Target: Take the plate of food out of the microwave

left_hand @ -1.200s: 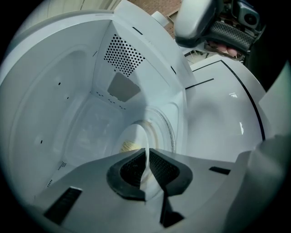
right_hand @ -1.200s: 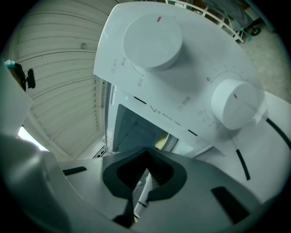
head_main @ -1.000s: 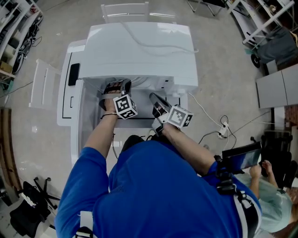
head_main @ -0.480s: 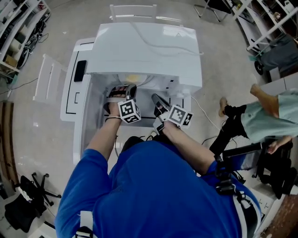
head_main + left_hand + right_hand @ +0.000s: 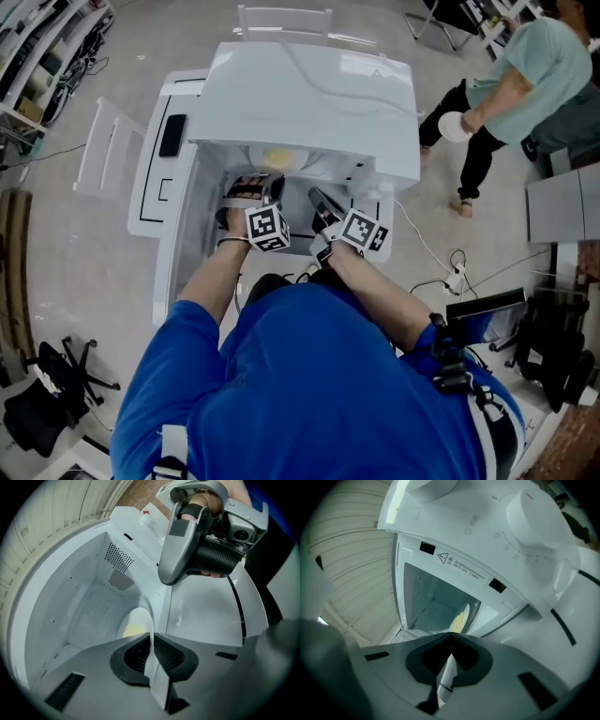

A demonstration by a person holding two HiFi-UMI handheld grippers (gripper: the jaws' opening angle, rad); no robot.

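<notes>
My left gripper was clamped on the near rim of the plate. The plate lay straight ahead of its jaws, the yellow food just past them and the far side reaching into the open microwave. My right gripper sat just to the right, jaws pressed together on nothing I could make out. I judged the pull should run straight back toward me, held level.

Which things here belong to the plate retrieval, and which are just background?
Job: microwave, its open door, plate of food, left gripper shut on its rim, right gripper shut, empty.
Lying about: power strip, office chair, passer-by in a green shirt.
</notes>
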